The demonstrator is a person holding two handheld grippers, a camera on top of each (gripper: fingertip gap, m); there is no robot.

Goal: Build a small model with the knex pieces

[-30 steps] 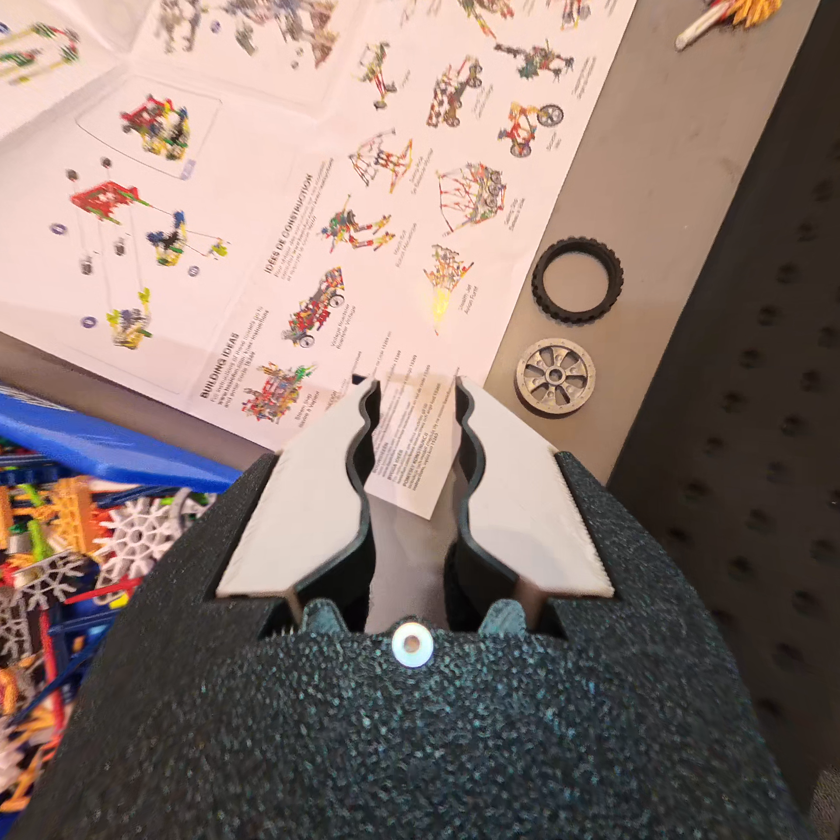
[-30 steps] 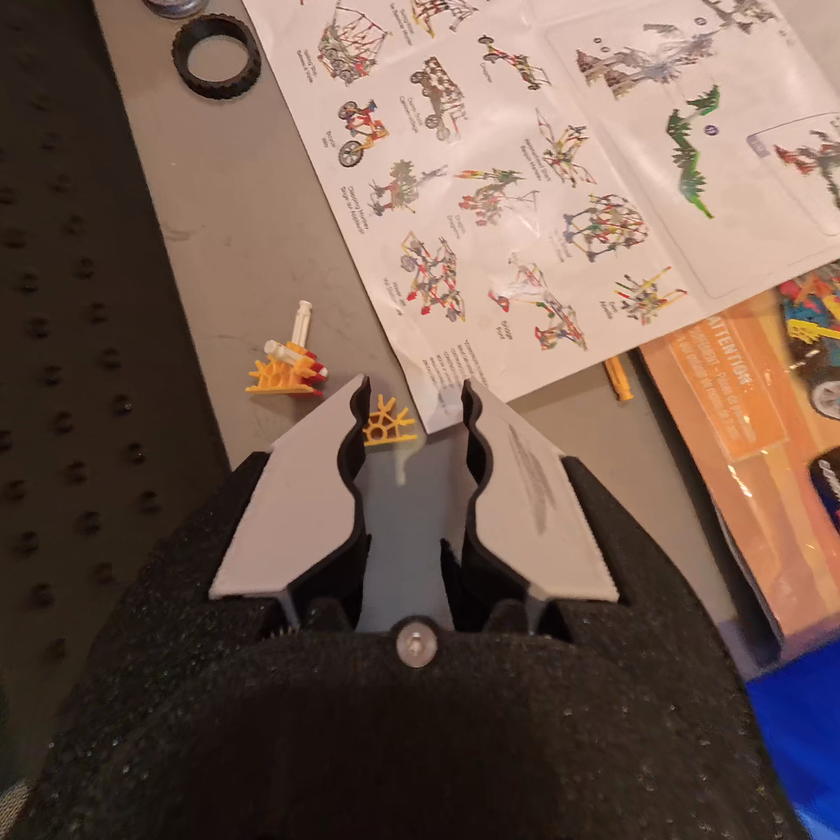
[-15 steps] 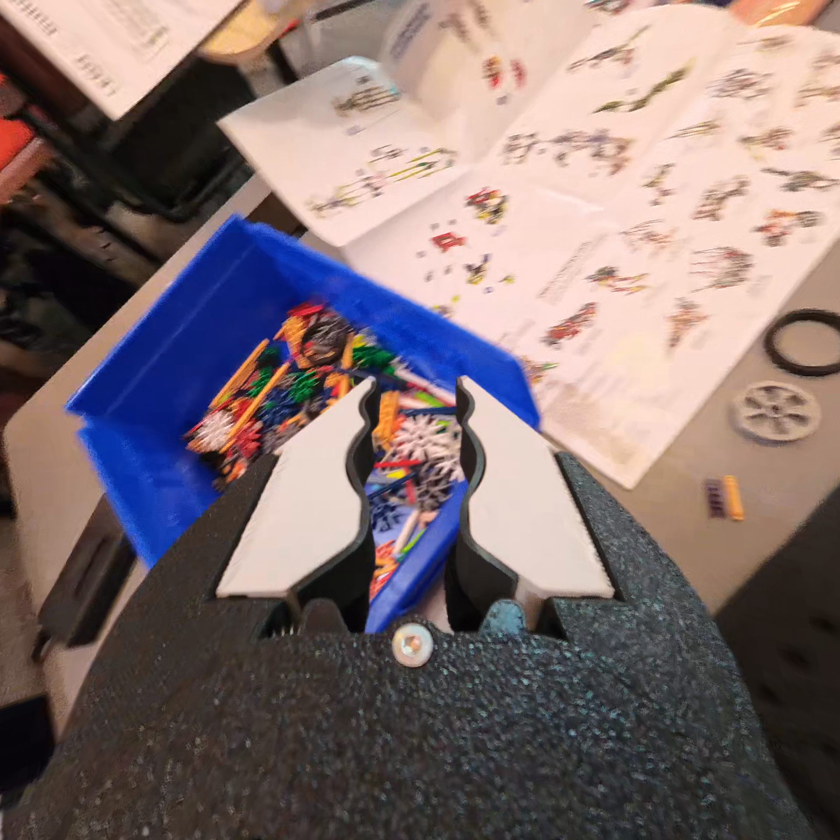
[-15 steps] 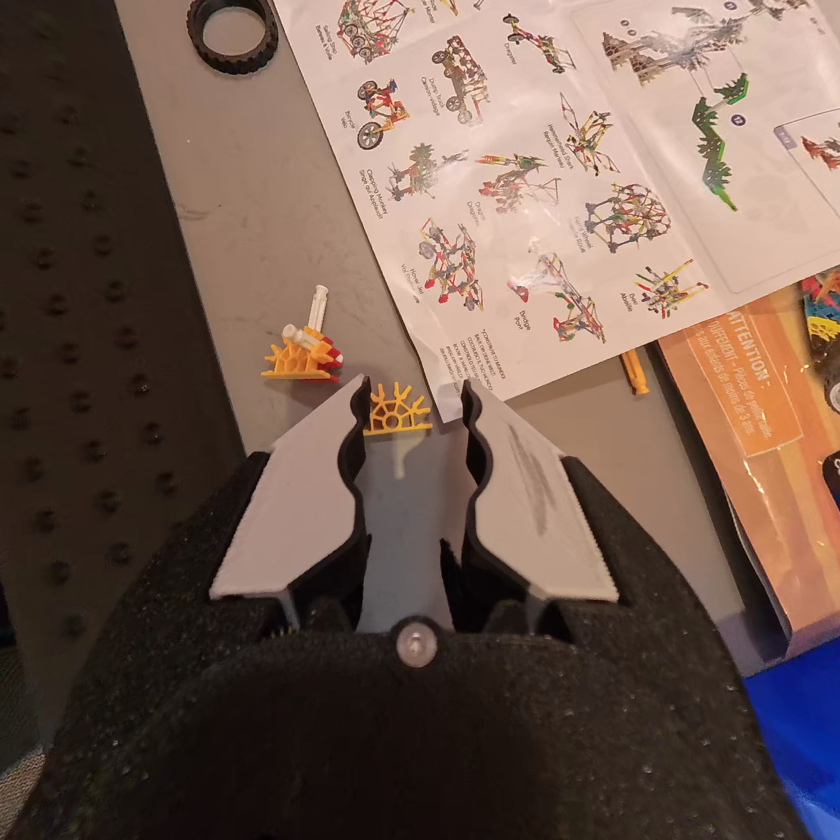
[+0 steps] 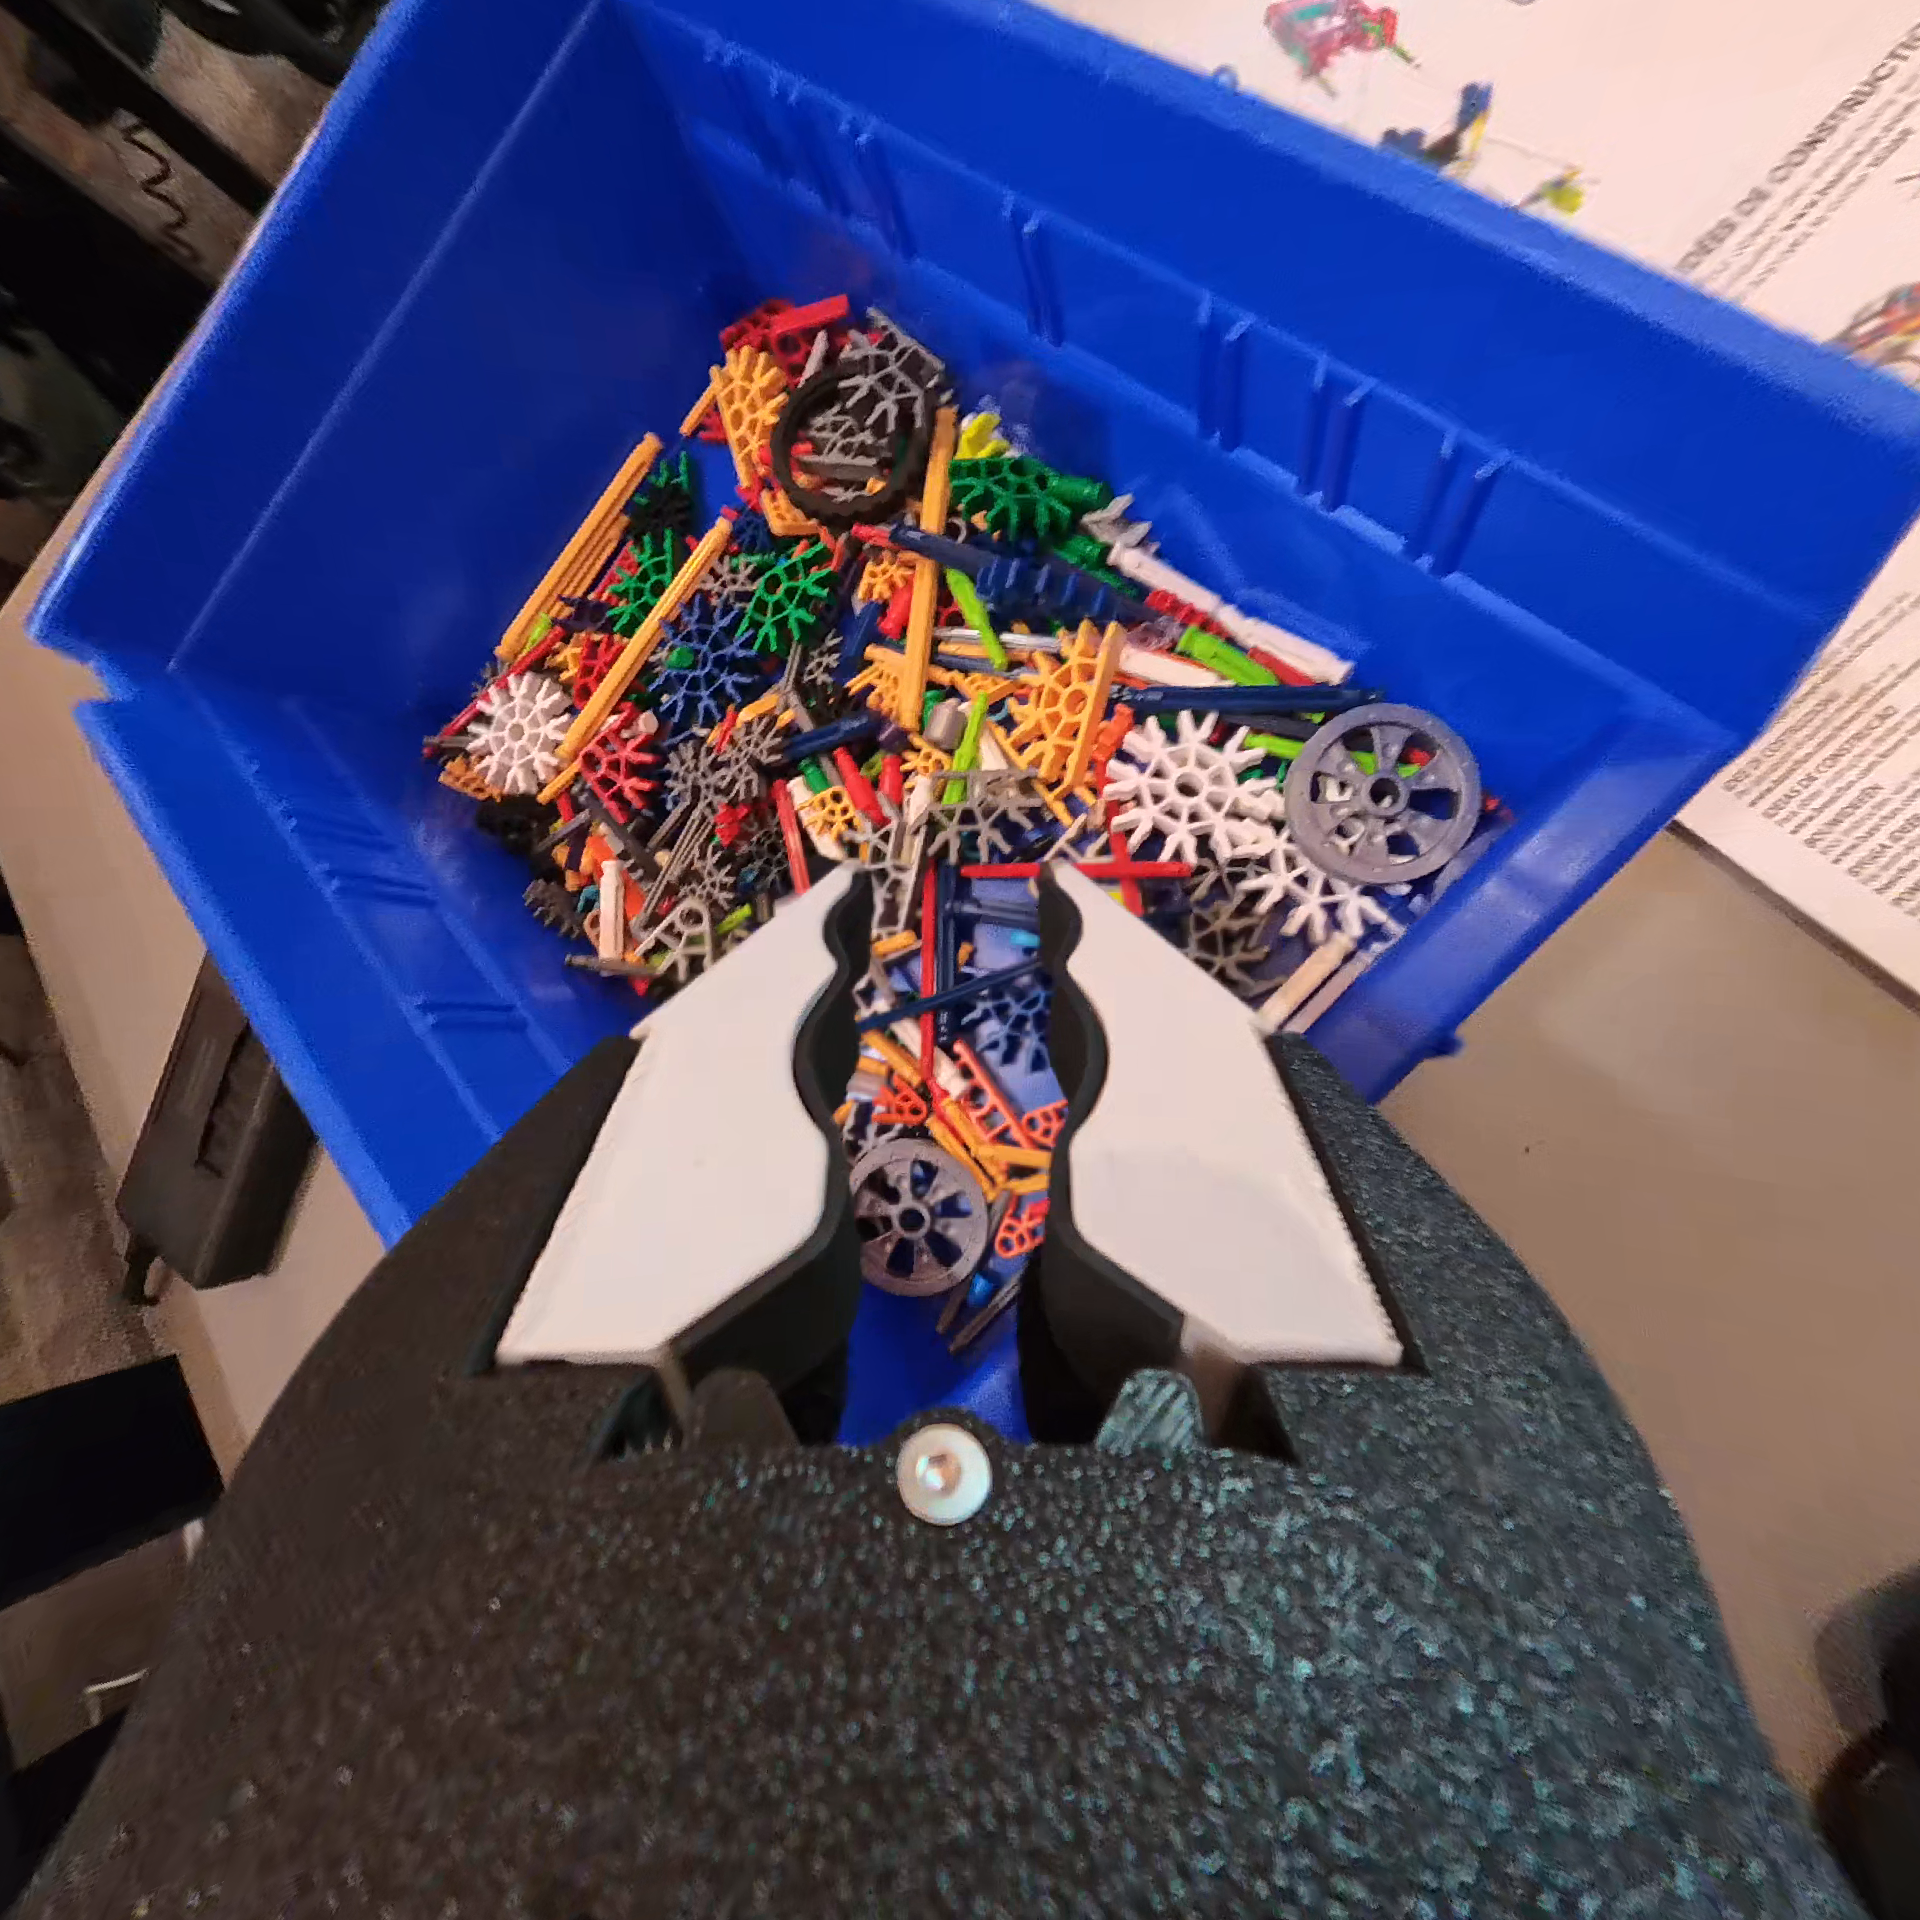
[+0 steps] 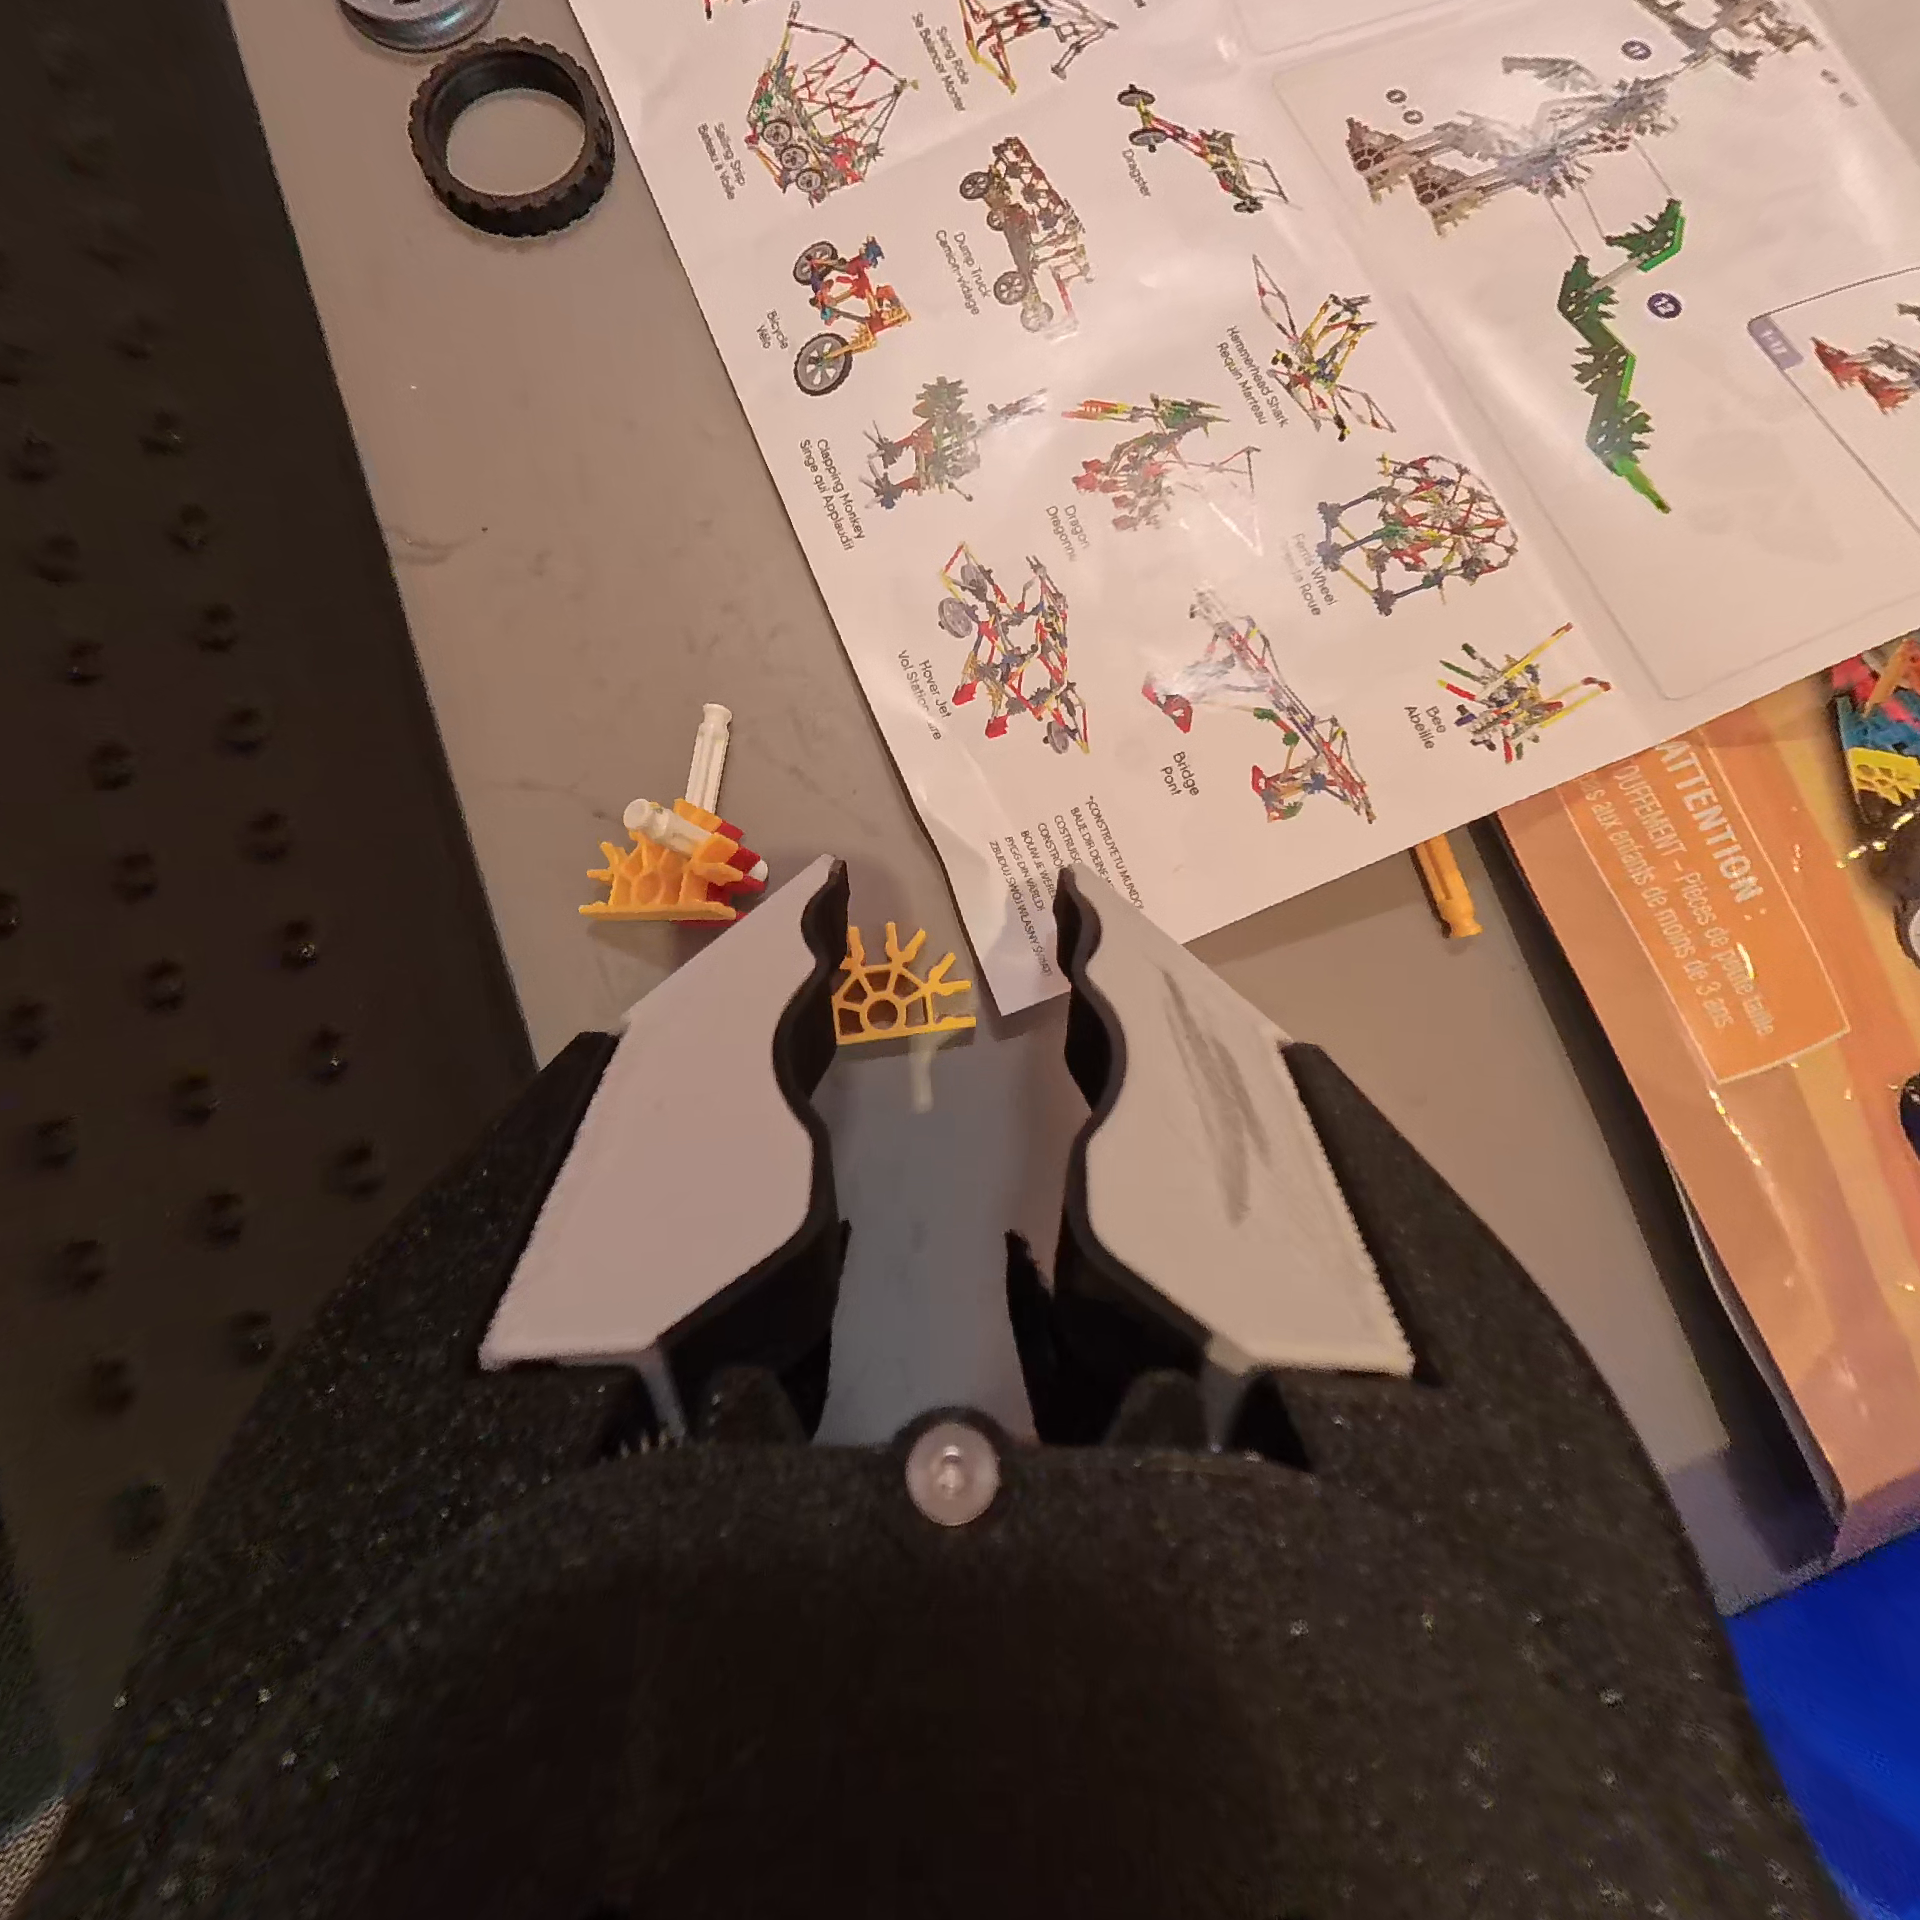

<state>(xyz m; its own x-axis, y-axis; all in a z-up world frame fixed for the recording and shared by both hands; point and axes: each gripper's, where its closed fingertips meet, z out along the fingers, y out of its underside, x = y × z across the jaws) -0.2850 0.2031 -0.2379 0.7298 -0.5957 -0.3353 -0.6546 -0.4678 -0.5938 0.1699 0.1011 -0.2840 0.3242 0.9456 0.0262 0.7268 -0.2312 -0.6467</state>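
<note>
Smooth grey table (image 6: 582, 540), ribbed blue bin (image 5: 436, 436), spoked yellow connector (image 6: 896, 992)

We see print on the sheet (image 6: 1247, 436): short captions beside each model drawing, a block of small print at its near corner, and numbered dots by the steps. The orange pack (image 6: 1714, 1039) bears white lettering. In the left wrist view the sheet's print is blurred.

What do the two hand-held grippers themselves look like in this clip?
Both match: the left hand-held gripper and right hand-held gripper have speckled black bodies, pale grey fingers with wavy black inner pads, and a silver screw. The right one bears a dark smear.
</note>
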